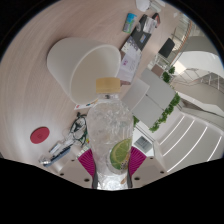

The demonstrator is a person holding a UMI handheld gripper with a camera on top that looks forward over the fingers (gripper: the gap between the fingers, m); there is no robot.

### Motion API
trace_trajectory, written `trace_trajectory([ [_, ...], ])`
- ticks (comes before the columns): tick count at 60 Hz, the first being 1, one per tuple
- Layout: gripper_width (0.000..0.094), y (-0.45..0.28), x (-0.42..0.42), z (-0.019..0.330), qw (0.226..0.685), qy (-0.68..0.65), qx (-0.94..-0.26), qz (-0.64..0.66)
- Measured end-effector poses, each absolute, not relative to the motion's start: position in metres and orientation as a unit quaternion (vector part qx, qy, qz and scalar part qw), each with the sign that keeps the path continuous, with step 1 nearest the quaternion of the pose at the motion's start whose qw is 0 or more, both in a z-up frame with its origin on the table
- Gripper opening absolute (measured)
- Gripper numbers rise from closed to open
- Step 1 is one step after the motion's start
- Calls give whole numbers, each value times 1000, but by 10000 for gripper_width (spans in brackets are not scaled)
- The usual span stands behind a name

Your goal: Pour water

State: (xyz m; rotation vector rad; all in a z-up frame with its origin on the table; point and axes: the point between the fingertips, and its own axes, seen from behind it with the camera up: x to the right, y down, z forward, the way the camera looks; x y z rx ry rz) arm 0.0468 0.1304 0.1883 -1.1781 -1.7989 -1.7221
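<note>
The tabletop (40,100) is the largest thing here, a pale, light-wood surface that spreads out beyond the tool and to one side of it. Past its far edge the room opens up, with white furniture (160,95) and some green foliage (172,105) beside it; what that furniture is cannot be told.

On the tabletop, well beyond the tool, stands a big white cup (78,62) of a tapered shape, wide mouth toward the camera side and leaning in the wide-angle view. Next to it lies a stack of printed papers or booklets (130,55).

Next in size is the clear plastic water bottle (108,135). It sits between the fingers of the tool (109,165), its ribbed body filling the gap between them. Its long axis runs straight away from the camera along the fingers, with the neck and pale cap (106,86) pointing forward toward the white cup. A green patch shows through its lower body.

The magenta pads (87,160) press against the bottle on both sides, so the tool is clamped on it.

Smaller things lie near the tool on the tabletop: a clutter of dark and light small objects (62,148), too small to name, and farther aside a flat red disc (40,133).
</note>
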Motion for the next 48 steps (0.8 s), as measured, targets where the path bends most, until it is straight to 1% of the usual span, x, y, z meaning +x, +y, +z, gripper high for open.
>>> trace_trajectory([
  [2, 382, 130, 47, 188, 177, -647, -406, -621],
  [3, 388, 122, 47, 197, 168, -650, -399, -625],
  [4, 387, 131, 47, 192, 164, -652, -396, -625],
  [9, 376, 133, 48, 186, 146, -661, -382, -629],
  [10, 387, 126, 46, 190, 142, -663, -380, -629],
  [12, 376, 132, 48, 189, 140, -665, -379, -628],
  [14, 388, 134, 48, 189, 143, -665, -380, -627],
  [18, 389, 139, 46, 195, 161, -660, -390, -622],
  [21, 389, 146, 46, 204, 199, -640, -420, -611],
  [22, 389, 143, 47, 206, 221, -625, -435, -610],
  [23, 390, 148, 43, 216, 231, -620, -446, -602],
  [25, 390, 155, 46, 229, 275, -585, -485, -588],
  [28, 388, 161, 49, 252, 356, -517, -548, -553],
  [29, 389, 150, 52, 263, 394, -486, -559, -544],
  [30, 390, 163, 51, 273, 413, -471, -576, -525],
  [32, 393, 165, 60, 287, 466, -413, -616, -483],
  [35, 405, 164, 68, 296, 538, -341, -665, -390],
  [36, 431, 146, 73, 293, 575, -291, -671, -367],
  [40, 456, 153, 93, 287, 626, -225, -708, -236],
  [43, 478, 148, 115, 279, 645, -176, -724, -169],
  [44, 487, 143, 124, 274, 650, -161, -728, -145],
  [45, 496, 135, 126, 260, 666, -138, -723, -123],
  [47, 502, 147, 128, 259, 666, -132, -731, -74],
  [48, 528, 143, 131, 251, 670, -124, -731, -43],
])
